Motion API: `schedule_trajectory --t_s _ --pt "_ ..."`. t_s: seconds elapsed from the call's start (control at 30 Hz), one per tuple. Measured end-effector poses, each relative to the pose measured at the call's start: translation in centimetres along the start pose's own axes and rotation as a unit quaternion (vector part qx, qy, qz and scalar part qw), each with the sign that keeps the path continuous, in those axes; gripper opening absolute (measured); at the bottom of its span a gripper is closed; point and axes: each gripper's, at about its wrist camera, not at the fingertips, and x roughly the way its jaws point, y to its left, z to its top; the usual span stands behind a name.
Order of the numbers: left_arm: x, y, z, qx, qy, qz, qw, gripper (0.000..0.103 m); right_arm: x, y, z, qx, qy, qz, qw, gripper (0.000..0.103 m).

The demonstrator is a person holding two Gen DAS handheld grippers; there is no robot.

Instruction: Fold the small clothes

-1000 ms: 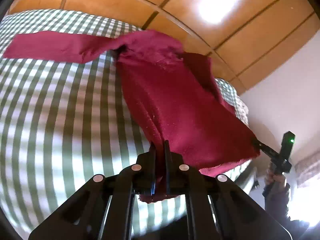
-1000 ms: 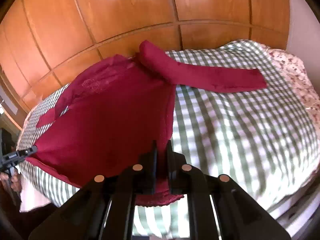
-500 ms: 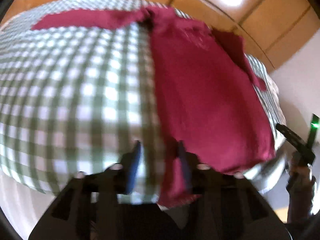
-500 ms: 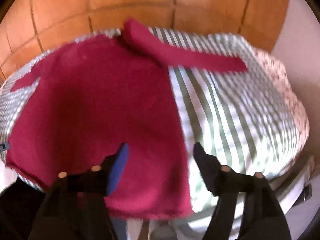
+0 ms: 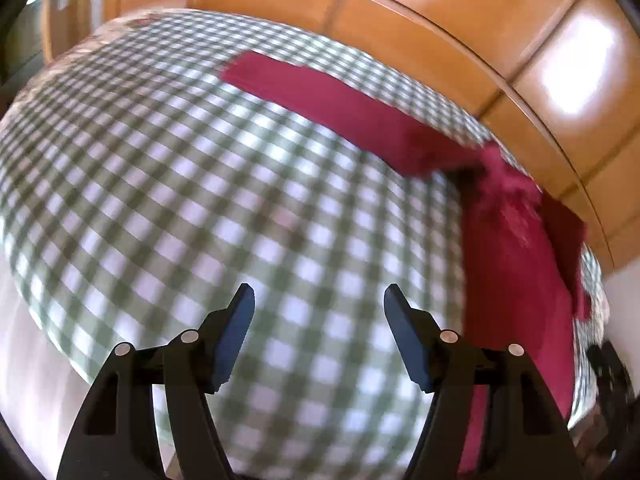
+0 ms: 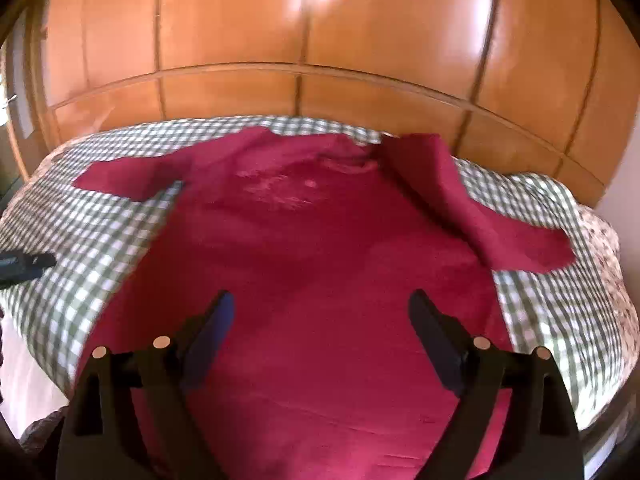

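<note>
The dark red long-sleeved knit top (image 6: 320, 264) lies spread flat on the green-and-white checked bedcover (image 6: 100, 248), collar toward the glossy orange wooden wardrobe panels (image 6: 320, 28) at frame top.

Right wrist view: the right gripper (image 6: 321, 304) stands wide apart over the top's lower body, nothing between the jaws, which have just been opening. One sleeve reaches left, the other slants to the right edge. Bare cover flanks both sides.

Left wrist view: the left gripper (image 5: 319, 300), also just opening, gapes empty over bare checks; the garment occupies only the right margin, one sleeve running to upper centre. Open cover fills the left.
</note>
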Motion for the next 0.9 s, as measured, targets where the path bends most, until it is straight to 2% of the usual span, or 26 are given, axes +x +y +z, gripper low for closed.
schedule_trajectory --t_s 0.03,0.13,0.5,0.9 --pt "0.1 0.5 0.5 -0.006 -0.006 0.007 0.9999 0.066 0.0 0.5 0.2 -0.002 -0.002 0.003 1.0 0.088" --pt "0.0 1.4 1.6 -0.018 -0.023 0.024 0.9993 0.076 -0.1 1.7 0.6 -0.004 -0.011 0.011 1.0 0.088" --pt "1.7 2.9 6.8 -0.021 -0.06 0.073 0.9953 0.076 1.2 4.4 2.3 -0.025 -0.015 0.025 0.999 0.091" --pt "4.0 6.5 11.6 -0.063 -0.061 0.109 0.9902 0.076 3.2 5.0 3.1 -0.035 -0.002 0.033 0.999 0.093"
